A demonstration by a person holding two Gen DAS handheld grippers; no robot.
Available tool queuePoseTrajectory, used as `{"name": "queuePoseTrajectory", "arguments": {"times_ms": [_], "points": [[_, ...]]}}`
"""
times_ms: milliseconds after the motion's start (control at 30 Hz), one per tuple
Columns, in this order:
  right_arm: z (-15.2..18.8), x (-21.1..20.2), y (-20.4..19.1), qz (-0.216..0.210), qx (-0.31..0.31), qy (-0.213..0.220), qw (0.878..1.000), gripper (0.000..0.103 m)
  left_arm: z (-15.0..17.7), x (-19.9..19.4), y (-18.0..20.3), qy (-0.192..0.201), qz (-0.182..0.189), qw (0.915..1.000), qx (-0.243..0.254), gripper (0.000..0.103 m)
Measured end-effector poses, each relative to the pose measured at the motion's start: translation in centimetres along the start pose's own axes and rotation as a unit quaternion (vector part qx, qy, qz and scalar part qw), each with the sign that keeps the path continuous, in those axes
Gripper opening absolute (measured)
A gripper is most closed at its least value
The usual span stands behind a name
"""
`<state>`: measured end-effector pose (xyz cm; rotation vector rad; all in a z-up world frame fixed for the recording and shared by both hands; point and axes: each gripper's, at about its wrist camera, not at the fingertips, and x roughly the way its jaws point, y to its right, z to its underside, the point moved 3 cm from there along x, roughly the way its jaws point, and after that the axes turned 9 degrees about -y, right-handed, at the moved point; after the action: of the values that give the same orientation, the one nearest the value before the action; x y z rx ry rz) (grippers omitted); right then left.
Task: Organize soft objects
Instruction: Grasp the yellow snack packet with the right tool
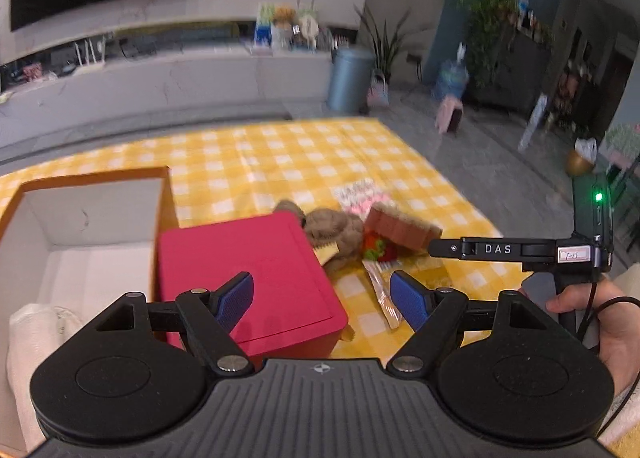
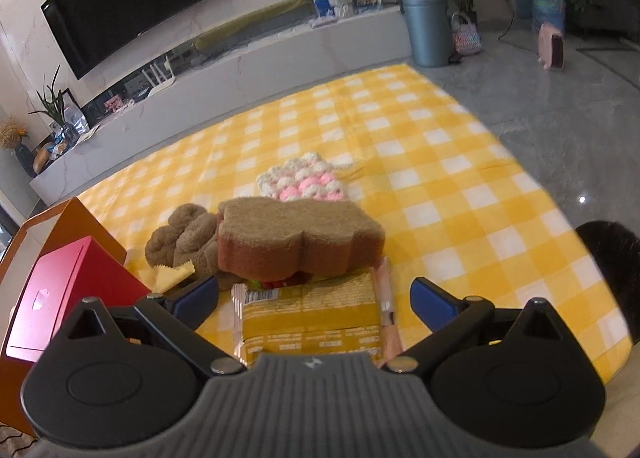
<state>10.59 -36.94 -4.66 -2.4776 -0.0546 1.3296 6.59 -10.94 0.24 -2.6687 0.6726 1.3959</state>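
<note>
On the yellow checked cloth (image 2: 460, 162), from left to right, lie a brown plush toy (image 2: 180, 238), a thick brown sponge (image 2: 296, 234) cut like a bread slice, and behind it a pink-and-white crocheted piece (image 2: 304, 178). The right gripper (image 2: 316, 298) is spread wide and holds nothing, a yellow packet (image 2: 312, 314) lying between its fingers, the sponge just beyond. The left gripper (image 1: 320, 298) also gapes empty above a red box (image 1: 256, 274), the toy farther ahead.

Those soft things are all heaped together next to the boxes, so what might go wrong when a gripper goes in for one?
1. The right gripper, open over the yellow packet, may also catch the bread-shaped sponge overlapping the packet's far end.
2. The brown plush leans against the sponge, so lifting either could drag the other.
</note>
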Motion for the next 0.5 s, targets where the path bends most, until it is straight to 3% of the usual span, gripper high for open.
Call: {"name": "queuePoseTrajectory", "arguments": {"times_ms": [67,200,333,500], "points": [[-0.1,0.8,-0.1,-0.013,0.005,-0.010,1.000,0.100,-0.8,0.8,0.3,-0.033,0.019,0.9993,-0.002,0.091],[-0.1,2.4,-0.6,-0.020,0.003,-0.039,0.999,0.100,-2.0,1.4,0.2,-0.050,0.056,0.9969,-0.022,0.091],[0.4,3.3,-1.9,0.020,-0.033,-0.065,0.997,0.100,-2.8,2.5,0.6,-0.068,0.043,0.9967,-0.013,0.091],[0.6,4.7,-2.1,0.053,-0.025,-0.084,0.995,0.100,-3.4,2.8,1.5,-0.069,0.028,0.9972,0.006,0.091]]}}
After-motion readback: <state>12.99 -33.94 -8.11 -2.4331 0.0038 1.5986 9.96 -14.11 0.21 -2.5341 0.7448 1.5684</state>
